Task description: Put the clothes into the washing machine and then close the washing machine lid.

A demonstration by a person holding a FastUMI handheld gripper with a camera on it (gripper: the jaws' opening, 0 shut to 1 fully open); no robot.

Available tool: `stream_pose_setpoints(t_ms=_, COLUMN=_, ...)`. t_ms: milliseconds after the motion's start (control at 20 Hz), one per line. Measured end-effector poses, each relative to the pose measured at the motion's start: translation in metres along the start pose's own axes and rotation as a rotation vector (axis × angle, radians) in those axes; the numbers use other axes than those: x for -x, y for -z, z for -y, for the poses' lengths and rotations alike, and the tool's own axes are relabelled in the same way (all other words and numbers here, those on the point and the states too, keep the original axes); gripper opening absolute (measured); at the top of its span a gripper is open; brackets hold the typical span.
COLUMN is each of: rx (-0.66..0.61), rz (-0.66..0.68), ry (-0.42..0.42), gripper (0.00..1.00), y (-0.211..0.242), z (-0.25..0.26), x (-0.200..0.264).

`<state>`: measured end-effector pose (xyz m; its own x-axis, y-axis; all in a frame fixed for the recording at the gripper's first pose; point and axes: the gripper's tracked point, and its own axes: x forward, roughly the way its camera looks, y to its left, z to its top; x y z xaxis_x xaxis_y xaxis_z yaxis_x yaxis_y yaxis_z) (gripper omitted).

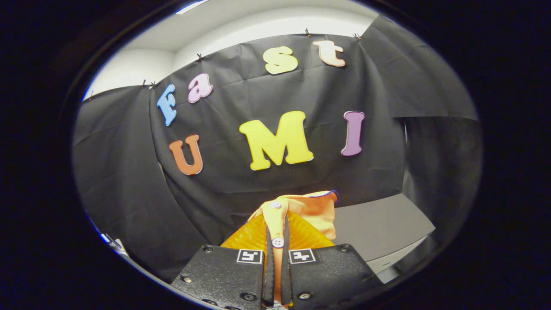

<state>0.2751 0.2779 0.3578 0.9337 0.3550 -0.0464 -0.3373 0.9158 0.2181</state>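
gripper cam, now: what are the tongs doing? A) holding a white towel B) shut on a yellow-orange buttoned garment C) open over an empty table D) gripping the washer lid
B: the tongs are closed on the yellow-orange buttoned cloth garment, its button strip pinched between both fingers, lifted in front of the grey washing machine.

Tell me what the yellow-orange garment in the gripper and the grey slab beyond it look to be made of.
Garment: soft woven cloth, matte; it folds and drapes, and has sewn-on white buttons. The gripper is shut on its buttoned strip. Grey slab: hard, smooth, faintly satin, probably painted metal or plastic, likely the washing machine's top; flat face, crisp edges.
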Motion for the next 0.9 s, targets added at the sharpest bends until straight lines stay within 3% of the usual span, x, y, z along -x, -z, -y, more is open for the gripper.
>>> stream_pose_setpoints(t_ms=400, rx=-0.027, rz=-0.095, ry=-0.066, gripper=0.09, y=0.039, z=-0.069, x=-0.07)
stream_pose_setpoints(t_ms=900, rx=-0.085, rz=-0.311, ry=-0.036, gripper=0.09, y=0.132, z=-0.08, x=-0.194)
